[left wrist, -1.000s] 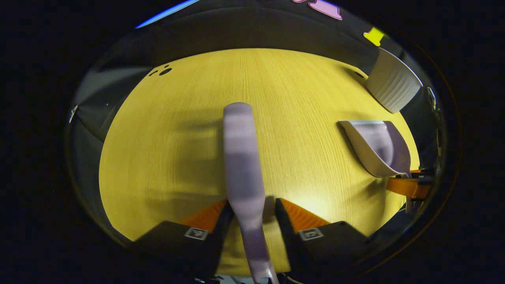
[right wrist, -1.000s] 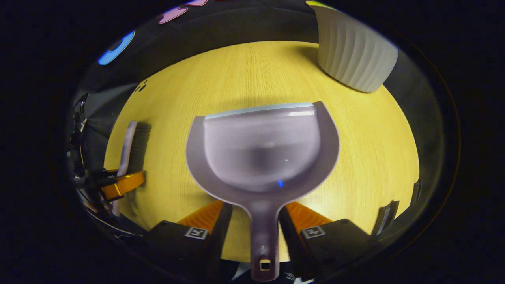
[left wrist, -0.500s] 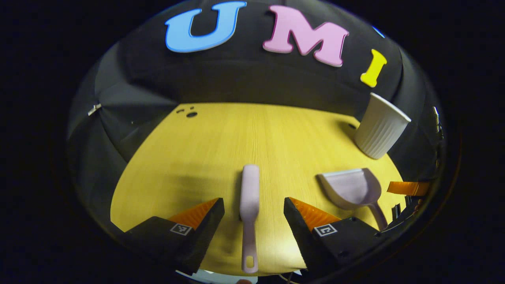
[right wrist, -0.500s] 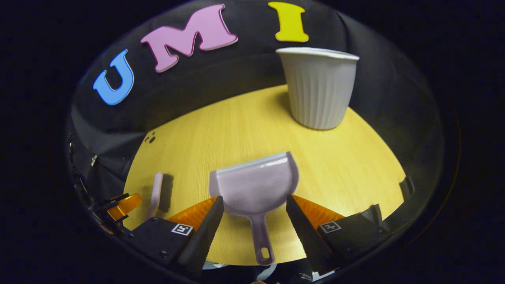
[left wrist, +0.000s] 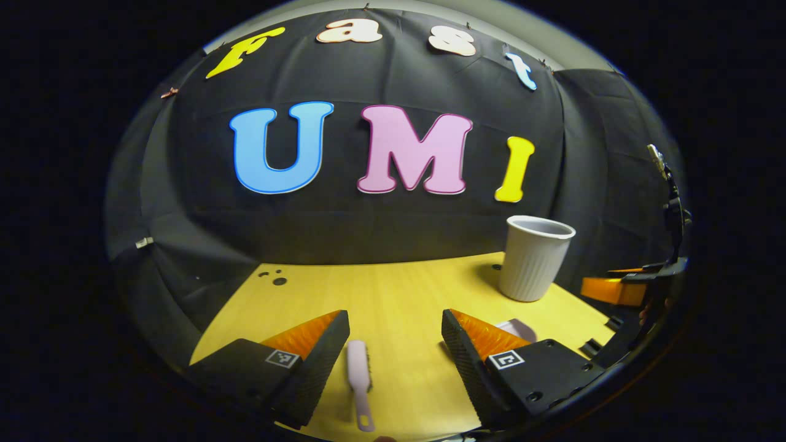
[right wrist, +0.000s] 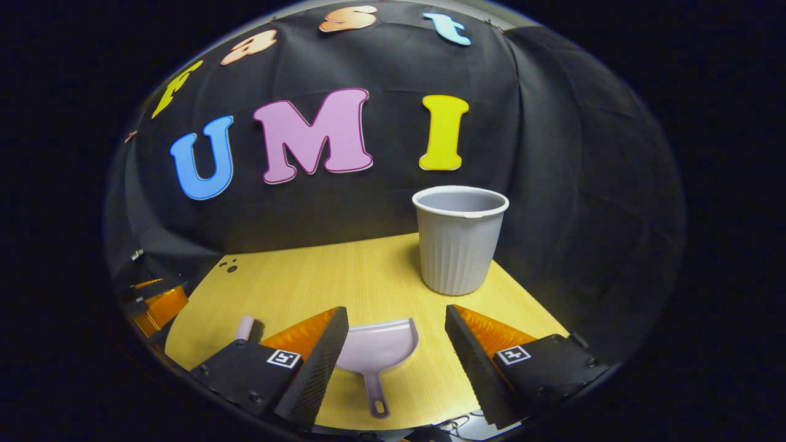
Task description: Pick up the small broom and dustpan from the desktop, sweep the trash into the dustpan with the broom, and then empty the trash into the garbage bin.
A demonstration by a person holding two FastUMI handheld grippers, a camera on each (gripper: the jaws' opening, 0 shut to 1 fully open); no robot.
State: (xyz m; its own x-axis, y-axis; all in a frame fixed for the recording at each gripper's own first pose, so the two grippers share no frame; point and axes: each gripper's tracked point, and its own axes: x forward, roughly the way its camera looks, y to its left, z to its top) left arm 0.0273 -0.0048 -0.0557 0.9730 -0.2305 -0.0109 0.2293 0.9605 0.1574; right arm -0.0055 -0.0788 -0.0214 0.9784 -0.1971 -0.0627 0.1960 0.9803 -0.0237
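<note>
Broom: small lilac plastic broom [left wrist: 358,374] lies flat on the yellow wooden desktop [left wrist: 393,294], below and between the left gripper [left wrist: 393,334] fingers, untouched.
Left gripper: spread wide, empty.
Dustpan: lilac plastic dustpan [right wrist: 376,353] lies below the right gripper [right wrist: 396,331], handle toward it.
Right gripper: spread wide, empty.
Bin: grey ribbed garbage bin [right wrist: 459,239] stands ahead and right of it.
Trash: none seen near either tool.
Progress: no sweeping or emptying in hand; whether these are already done or yet to begin cannot be told.

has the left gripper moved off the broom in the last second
Yes. The left gripper has pulled up and back: its jaws, a second ago close around the broom handle, now stand open above it, and the bin looks farther off.
</note>
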